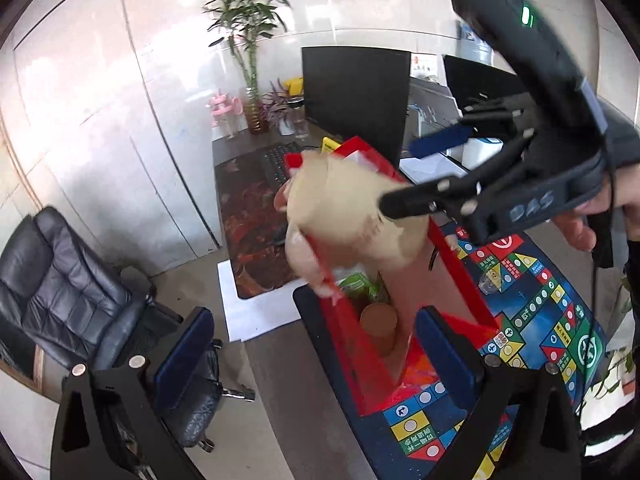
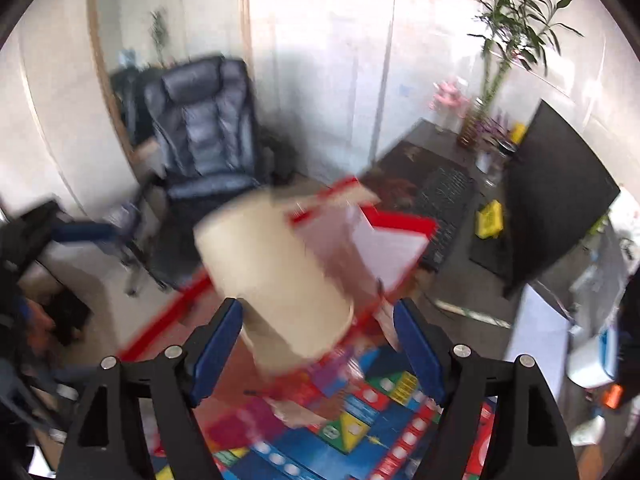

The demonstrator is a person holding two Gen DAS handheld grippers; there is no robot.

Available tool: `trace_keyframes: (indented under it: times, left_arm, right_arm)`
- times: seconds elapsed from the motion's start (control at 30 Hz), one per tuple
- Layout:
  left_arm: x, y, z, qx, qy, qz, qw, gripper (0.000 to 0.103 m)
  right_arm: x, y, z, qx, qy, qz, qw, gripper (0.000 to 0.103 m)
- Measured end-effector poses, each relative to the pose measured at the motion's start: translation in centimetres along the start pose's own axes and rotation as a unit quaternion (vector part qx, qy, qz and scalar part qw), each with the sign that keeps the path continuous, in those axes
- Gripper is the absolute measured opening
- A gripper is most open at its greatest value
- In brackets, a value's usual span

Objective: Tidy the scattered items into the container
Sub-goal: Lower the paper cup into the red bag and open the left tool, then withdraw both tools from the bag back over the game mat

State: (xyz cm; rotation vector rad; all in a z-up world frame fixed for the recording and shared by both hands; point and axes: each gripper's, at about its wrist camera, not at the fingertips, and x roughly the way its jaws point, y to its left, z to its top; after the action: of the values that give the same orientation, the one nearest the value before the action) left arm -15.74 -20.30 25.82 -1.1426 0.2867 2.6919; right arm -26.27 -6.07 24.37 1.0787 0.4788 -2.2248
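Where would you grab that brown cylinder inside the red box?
Probably from straight above, pinching across its curved sides just below the top. The cylinder seems to stand on end with its round face up, and the tall box walls close around it block any sideways approach.

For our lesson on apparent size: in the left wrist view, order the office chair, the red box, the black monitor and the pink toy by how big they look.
1. Red box
2. Office chair
3. Black monitor
4. Pink toy

Box and chair look close in size; the box is nearer, so that order is unsure.
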Motion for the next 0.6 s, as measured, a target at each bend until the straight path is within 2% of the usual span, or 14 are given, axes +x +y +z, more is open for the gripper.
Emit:
trace_keyframes:
  times: [0.1, 0.27, 0.33, 0.4, 0.43, 0.47, 0.53, 0.6]
  left_arm:
    - [-0.7, 0.2, -1.2, -0.009, -0.009, 0.0, 0.9999, 0.103]
    - [-2.4, -0.3, -2.7, -0.02, -0.033, -0.006, 0.9992, 0.103]
    - [-3.0, -0.6, -3.1, -0.022, -0.043, -0.01, 0.9988, 0.103]
    - [-3.2, -0.6, -3.3, -0.024, -0.045, -0.01, 0.9986, 0.103]
    - [-3.3, -0.6, -3.4, -0.026, -0.045, -0.008, 0.9986, 0.103]
    - [-3.3, -0.6, -3.4, -0.028, -0.045, -0.007, 0.9986, 0.103]
    - [-3.4, -0.6, -3.7, -0.033, -0.045, -0.008, 0.9984, 0.103]
    - [-3.7, -0.9, -4.1, -0.033, -0.047, -0.011, 0.9983, 0.103]
  right_arm:
    - [0.9, -0.3, -1.2, -0.004, 0.011, -0.006, 1.0, 0.082]
    - [-1.0, -1.4, -2.3, 0.017, -0.038, 0.002, 0.999, 0.082]
    - [-2.0, -1.5, -1.8, 0.015, -0.067, -0.015, 0.998, 0.084]
    - [-2.2, -1.5, -0.8, 0.006, -0.084, -0.059, 0.995, 0.088]
    - [-1.8, -1.4, -0.2, -0.006, -0.083, -0.085, 0.993, 0.088]
    - [-1.1, -1.4, 0.1, -0.014, -0.074, -0.088, 0.993, 0.088]
    - [0.7, -1.2, 0.4, -0.029, -0.043, -0.064, 0.997, 0.088]
    - [2.3, -0.7, -0.1, -0.048, -0.013, -0.072, 0.996, 0.088]
